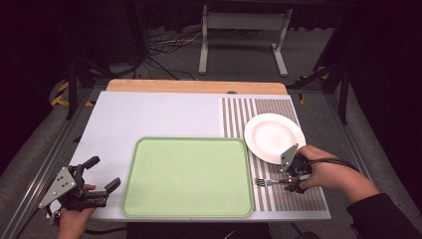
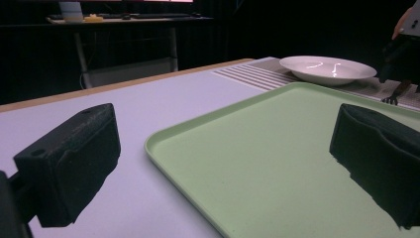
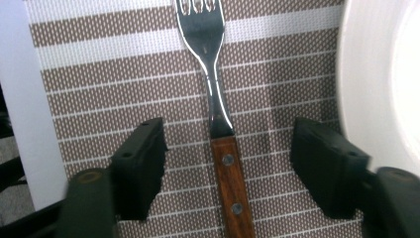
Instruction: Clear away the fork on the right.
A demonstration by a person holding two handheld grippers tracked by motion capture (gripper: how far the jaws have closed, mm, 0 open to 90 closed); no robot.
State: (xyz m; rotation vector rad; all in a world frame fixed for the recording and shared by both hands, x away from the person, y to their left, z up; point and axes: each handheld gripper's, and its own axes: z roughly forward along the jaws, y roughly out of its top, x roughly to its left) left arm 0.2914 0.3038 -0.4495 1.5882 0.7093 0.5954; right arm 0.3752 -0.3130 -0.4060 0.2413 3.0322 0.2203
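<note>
On striped brown placemat [image 3: 124, 59] | right gripper [image 3: 228, 163] fingers released, straddling wooden-handled steel fork [image 3: 218, 124] | left gripper [image 2: 223, 168] released | clench centred on handle.

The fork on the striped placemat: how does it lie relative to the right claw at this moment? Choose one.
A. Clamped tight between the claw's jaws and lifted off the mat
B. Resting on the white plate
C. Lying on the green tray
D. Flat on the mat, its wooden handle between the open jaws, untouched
D: in the right gripper view the fork lies flat on the placemat, with gaps between its handle and both jaws of the right claw.
</note>
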